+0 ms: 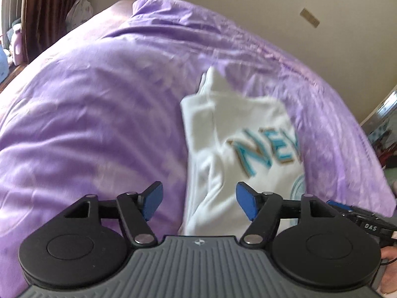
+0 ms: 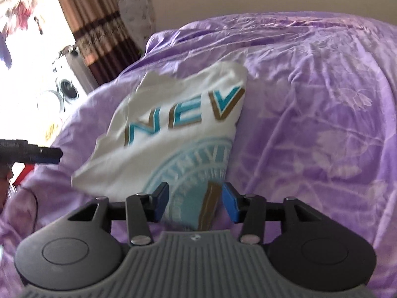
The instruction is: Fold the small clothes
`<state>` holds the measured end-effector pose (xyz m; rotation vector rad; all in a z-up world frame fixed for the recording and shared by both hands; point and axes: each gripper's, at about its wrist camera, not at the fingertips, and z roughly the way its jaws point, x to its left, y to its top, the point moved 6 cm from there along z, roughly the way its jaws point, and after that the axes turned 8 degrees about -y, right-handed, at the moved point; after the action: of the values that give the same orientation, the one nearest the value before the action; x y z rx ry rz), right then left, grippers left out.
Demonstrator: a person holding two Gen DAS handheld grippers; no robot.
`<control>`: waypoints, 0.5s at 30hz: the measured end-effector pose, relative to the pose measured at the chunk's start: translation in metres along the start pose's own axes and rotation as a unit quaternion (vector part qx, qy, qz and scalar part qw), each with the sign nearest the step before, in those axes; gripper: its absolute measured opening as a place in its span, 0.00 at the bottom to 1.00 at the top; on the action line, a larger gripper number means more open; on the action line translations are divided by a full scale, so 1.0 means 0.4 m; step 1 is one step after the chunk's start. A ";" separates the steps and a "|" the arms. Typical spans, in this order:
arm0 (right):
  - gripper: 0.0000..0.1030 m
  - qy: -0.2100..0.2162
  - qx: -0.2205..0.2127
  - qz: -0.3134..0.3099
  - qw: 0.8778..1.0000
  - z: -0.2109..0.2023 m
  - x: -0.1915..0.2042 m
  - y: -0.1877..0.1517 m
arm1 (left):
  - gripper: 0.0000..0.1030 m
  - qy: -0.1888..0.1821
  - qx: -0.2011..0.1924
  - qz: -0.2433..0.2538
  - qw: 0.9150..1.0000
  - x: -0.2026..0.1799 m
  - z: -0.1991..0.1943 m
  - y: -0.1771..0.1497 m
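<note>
A small white shirt (image 1: pixel 235 114) with teal and gold letters lies folded on the purple bedspread (image 1: pixel 86 111). My left gripper (image 1: pixel 199 202) hovers over the shirt's near edge, open wide, its blue pads (image 1: pixel 153 202) clear of the cloth. In the right wrist view the same shirt (image 2: pixel 186 87) shows a round pale-blue emblem. My right gripper (image 2: pixel 196 203) stands open above the shirt's near corner, with cloth seen between its fingers but not pinched. The other gripper shows at each view's side: the right gripper (image 1: pixel 347 211) and the left gripper (image 2: pixel 32 152).
The bedspread (image 2: pixel 310 124) is wrinkled and spreads wide on all sides of the shirt. A brown striped curtain (image 2: pixel 94 24) and a bright window area lie beyond the bed's far left. A plain wall (image 1: pixel 273 5) runs behind the bed.
</note>
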<state>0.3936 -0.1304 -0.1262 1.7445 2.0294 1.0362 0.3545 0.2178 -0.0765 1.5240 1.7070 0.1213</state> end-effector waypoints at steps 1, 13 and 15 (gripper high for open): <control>0.47 0.004 -0.001 0.012 1.000 0.007 -0.006 0.016 | 0.82 -0.007 -0.003 -0.006 1.000 -0.001 0.008 0.012; 0.58 0.069 0.013 0.142 0.987 0.137 -0.068 0.114 | 0.82 -0.057 -0.032 -0.103 0.992 0.090 0.150 0.057; 0.58 0.085 0.019 0.159 0.983 0.169 -0.074 0.120 | 0.82 -0.064 -0.037 -0.114 0.991 0.106 0.174 0.060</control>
<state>0.4782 -0.1345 -0.1493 2.1159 1.9136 1.2886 0.4194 0.2306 -0.1299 1.2470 1.7398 -0.0322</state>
